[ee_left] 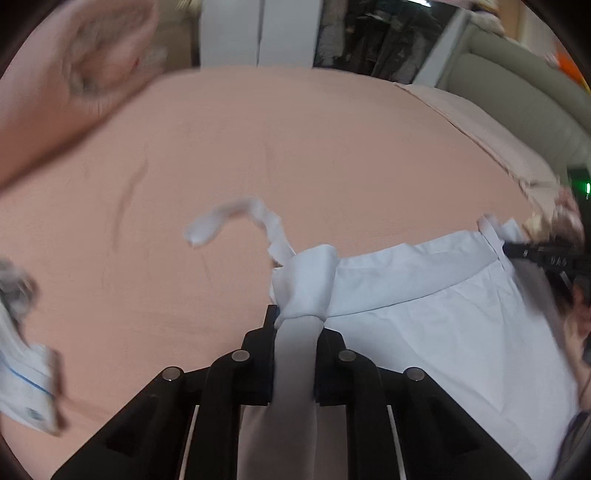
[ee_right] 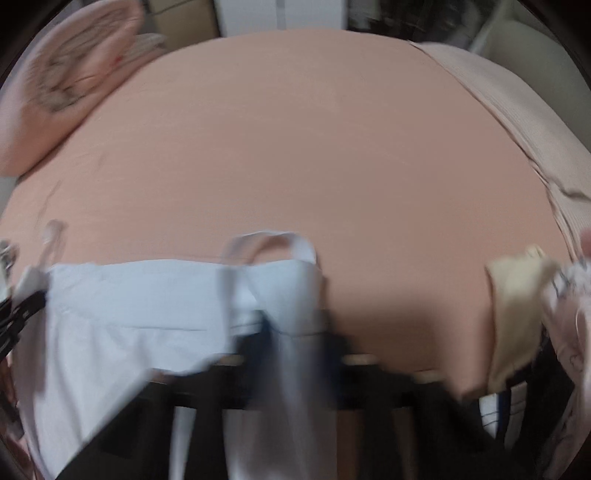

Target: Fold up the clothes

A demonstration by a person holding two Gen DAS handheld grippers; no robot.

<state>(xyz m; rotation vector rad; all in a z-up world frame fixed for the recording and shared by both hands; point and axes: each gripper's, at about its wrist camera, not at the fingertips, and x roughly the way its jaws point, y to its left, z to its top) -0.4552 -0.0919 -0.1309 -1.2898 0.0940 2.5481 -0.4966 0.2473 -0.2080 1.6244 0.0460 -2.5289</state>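
Note:
A pale blue garment point(ee_left: 424, 314) with a waistband and ties hangs stretched between my two grippers above the pink bed sheet point(ee_left: 258, 147). My left gripper point(ee_left: 297, 321) is shut on the garment's left waistband corner, with fabric bunched between the fingers. A loose tie strap point(ee_left: 229, 218) sticks out to the left. In the right wrist view, which is blurred by motion, my right gripper point(ee_right: 291, 325) is shut on the garment's point(ee_right: 129, 295) other waistband corner. The right gripper also shows at the left wrist view's right edge point(ee_left: 546, 258).
A pink pillow point(ee_left: 81, 81) lies at the far left of the bed. A grey headboard point(ee_left: 517, 96) runs along the right. Other clothes lie at the near left point(ee_left: 26, 369) and near right point(ee_right: 524, 314) edges. A white cabinet point(ee_left: 255, 33) stands behind the bed.

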